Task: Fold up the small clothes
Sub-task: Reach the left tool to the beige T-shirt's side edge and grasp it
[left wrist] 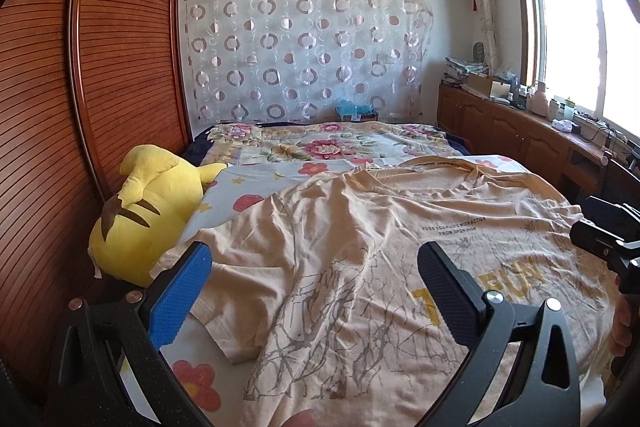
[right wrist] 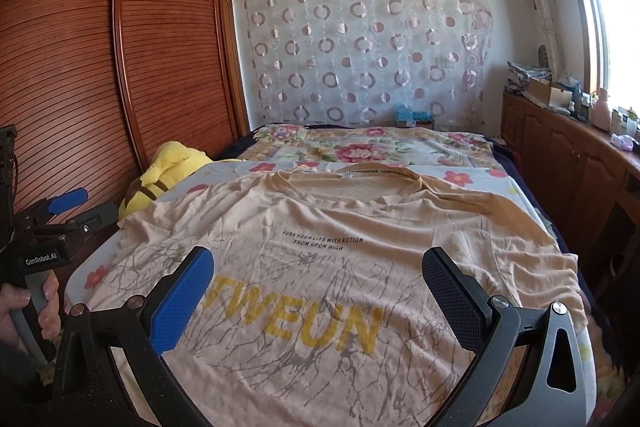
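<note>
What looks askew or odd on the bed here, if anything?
The beige T-shirt lies print-up but not flat: its sleeve side near the yellow plush toy is bunched and creased. Nothing looks spilled or damaged. Both grippers hover open, holding nothing.

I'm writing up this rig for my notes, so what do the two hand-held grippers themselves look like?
Both look alike. Each hand-held gripper, left and right, has a black, open-framed body with silver pivot screws and two curved fingers: one pad is textured blue, the other textured black. In the right wrist view the left one shows a grey handle, white "GenRobot.AI" lettering and a thin dark cable.
</note>
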A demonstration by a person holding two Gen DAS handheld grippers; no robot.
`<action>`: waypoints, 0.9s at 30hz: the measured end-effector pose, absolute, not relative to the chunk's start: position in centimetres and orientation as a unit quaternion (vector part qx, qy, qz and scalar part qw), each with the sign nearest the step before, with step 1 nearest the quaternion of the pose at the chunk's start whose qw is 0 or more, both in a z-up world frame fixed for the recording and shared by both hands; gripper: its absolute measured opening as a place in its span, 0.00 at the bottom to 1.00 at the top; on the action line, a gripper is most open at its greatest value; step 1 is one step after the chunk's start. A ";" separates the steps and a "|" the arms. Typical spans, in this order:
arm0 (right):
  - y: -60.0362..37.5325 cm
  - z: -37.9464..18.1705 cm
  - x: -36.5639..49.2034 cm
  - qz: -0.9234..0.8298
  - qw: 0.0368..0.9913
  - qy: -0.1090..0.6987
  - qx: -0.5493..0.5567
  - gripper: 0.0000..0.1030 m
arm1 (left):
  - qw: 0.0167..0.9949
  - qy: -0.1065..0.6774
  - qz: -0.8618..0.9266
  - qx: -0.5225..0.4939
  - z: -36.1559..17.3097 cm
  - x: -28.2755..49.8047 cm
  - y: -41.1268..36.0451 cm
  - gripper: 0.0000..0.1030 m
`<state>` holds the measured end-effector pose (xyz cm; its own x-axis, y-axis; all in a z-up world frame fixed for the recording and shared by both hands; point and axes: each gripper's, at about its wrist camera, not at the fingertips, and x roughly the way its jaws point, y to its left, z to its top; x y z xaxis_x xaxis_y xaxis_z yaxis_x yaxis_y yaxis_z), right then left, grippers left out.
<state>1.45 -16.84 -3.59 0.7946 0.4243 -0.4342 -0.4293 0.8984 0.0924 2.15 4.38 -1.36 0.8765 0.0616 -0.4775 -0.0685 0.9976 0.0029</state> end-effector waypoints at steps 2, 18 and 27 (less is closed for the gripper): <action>-16.6 -3.9 1.9 0.231 0.944 0.236 -0.012 1.00 | 0.965 0.258 0.037 -0.010 -2.3 2.5 5.3 1.00; -13.4 -4.5 4.9 0.292 0.913 0.279 -0.061 1.00 | 0.938 0.344 0.036 -0.010 -6.5 6.1 13.8 0.98; -13.1 -4.3 6.2 0.323 0.897 0.287 -0.096 1.00 | 0.919 0.389 0.032 -0.048 -8.1 9.2 18.9 0.77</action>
<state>6.22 -13.15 -4.26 0.6272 0.5233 -0.5768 -0.6339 0.7733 0.0123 9.18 18.94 -8.09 0.6953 0.0220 -0.7184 -0.0965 0.9933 -0.0630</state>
